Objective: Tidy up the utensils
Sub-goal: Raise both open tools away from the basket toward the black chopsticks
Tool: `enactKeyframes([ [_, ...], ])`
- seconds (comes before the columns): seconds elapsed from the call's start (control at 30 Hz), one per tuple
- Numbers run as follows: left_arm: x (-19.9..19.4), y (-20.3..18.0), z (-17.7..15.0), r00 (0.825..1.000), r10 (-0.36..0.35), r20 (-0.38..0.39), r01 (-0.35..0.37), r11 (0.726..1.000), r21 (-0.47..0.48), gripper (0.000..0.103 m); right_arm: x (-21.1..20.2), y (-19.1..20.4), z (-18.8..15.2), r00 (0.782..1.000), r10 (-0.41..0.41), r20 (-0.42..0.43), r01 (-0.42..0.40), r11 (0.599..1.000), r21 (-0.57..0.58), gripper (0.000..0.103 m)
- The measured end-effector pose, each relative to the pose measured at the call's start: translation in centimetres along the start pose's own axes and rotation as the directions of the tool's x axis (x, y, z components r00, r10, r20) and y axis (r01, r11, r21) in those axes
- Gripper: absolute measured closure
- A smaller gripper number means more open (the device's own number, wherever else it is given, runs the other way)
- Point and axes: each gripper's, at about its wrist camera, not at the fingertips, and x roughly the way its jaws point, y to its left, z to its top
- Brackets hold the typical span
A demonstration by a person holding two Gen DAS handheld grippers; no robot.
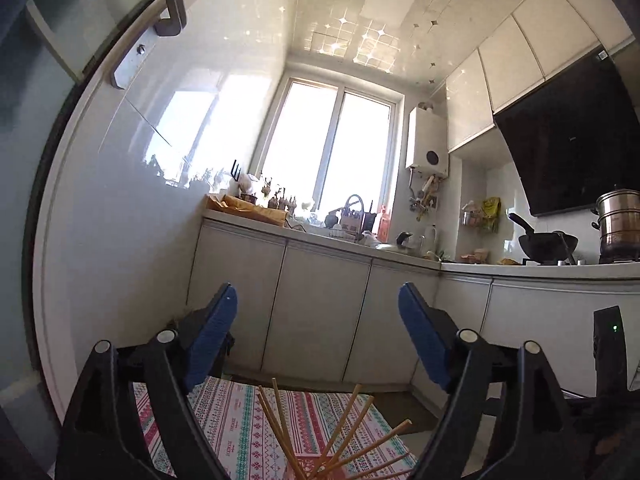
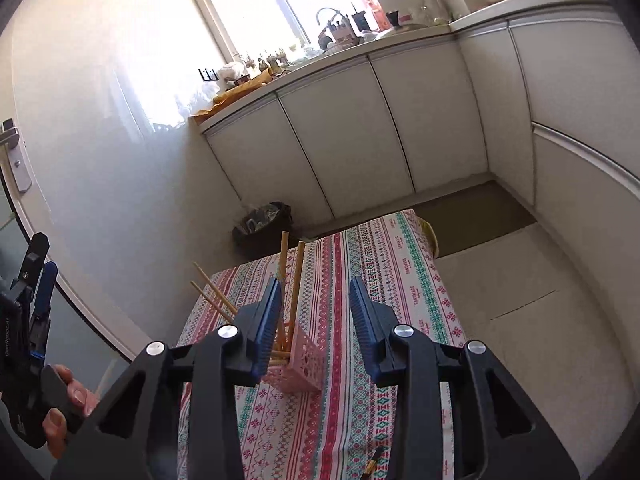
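Note:
A pink lattice holder (image 2: 300,364) stands on a table under a striped patterned cloth (image 2: 384,280). Several wooden chopsticks (image 2: 294,280) lean out of it in different directions. My right gripper (image 2: 316,284) hovers over the holder, open, with one upright chopstick in the gap and neither pad touching it. In the left wrist view, the chopsticks (image 1: 320,432) fan out low down, below my left gripper (image 1: 317,292). It stands wide open with nothing between its fingers. The right wrist view has the left gripper (image 2: 43,260) at its left edge, held by a hand (image 2: 64,396).
A bin lined with a black bag (image 2: 262,224) sits on the floor beyond the table. White base cabinets (image 1: 320,312) run along the far wall and the right. A wok (image 1: 548,244) and a steel pot (image 1: 618,220) stand on the stove. A small dark object (image 2: 374,460) lies on the cloth.

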Motion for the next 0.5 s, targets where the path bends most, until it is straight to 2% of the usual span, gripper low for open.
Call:
enactKeyframes([
  [0.07,-0.1,-0.7,0.4,0.999,-0.006,-0.054,0.007,1.0,0.021,0.022,-1.2,0.4,-0.6,1.0,-0.013,-0.001,0.013,1.0,-0.002,0.06],
  [0.17,-0.4,-1.5,0.3,0.989,0.009,-0.151,-0.003,0.999,0.037,0.01,-2.7,1.1,-1.8,0.998,-0.057,-0.012,0.057,0.998,-0.022,0.052],
  [0.23,-0.1,-1.9,-0.4,0.971,0.007,-0.24,0.003,0.999,0.042,0.007,-3.6,1.2,-2.8,0.996,-0.091,-0.023,0.09,0.995,-0.037,0.039],
  [0.27,0.1,-2.1,-0.9,0.956,0.009,-0.294,0.005,0.999,0.047,0.007,-4.0,1.1,-3.2,0.994,-0.105,-0.026,0.104,0.994,-0.036,0.035],
  [0.33,0.4,-2.5,-2.4,0.914,0.004,-0.406,0.021,0.998,0.057,0.007,-4.8,0.6,-4.4,0.989,-0.14,-0.038,0.139,0.99,-0.025,0.02],
  [0.4,0.5,-2.6,-4.3,0.869,0.005,-0.495,0.031,0.997,0.065,0.007,-5.4,-0.4,-5.6,0.984,-0.161,-0.071,0.161,0.987,-0.009,0.016],
  [0.43,0.6,-2.6,-5.3,0.841,0.01,-0.54,0.031,0.997,0.068,0.007,-5.7,-0.9,-6.2,0.98,-0.179,-0.088,0.179,0.984,-0.002,0.013],
  [0.5,1.0,-2.5,-7.2,0.773,0.005,-0.635,0.033,0.998,0.048,0.007,-6.0,-2.4,-7.3,0.967,-0.224,-0.125,0.226,0.974,0.008,0.009],
])
